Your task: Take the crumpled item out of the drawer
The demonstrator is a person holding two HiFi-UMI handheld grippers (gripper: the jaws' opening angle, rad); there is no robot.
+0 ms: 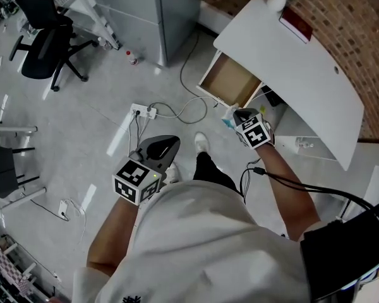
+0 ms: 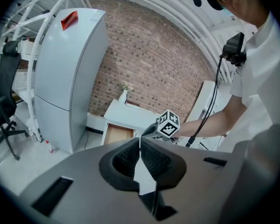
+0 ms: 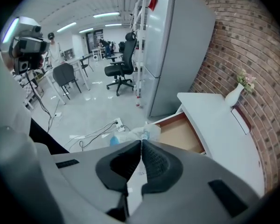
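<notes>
Mostly pale grey floor (image 1: 82, 125), with a tall grey fridge (image 3: 177, 41) against a brick wall. Beside the fridge stands a white desk (image 1: 290, 62) carrying a small white vase (image 3: 235, 94). Its drawer (image 1: 230, 81) is pulled open, and the brown bottom looks bare. A person stands in front of it with a gripper in each hand.

The right gripper (image 3: 141, 141) is held out just off the drawer's front corner, over the floor. Its jaws are pinched together on the crumpled item (image 3: 147, 132). The left gripper (image 2: 140, 141) hangs near the person's waist, well apart from the desk. Its jaws are closed against each other with nothing between them.

The item is a small wad of clear film, wrinkled all over, with a bright blue patch at one side. Whether the blue is part of it or a separate piece is hard to tell. It is outside the drawer, bunched at the jaw tips.

It is likely very light and soft, so it would crush rather than resist, and the glossy film may be slippery. A pinch on a thick fold near the middle seems safest. A grip on a thin loose edge could let it slide free or tear.
</notes>
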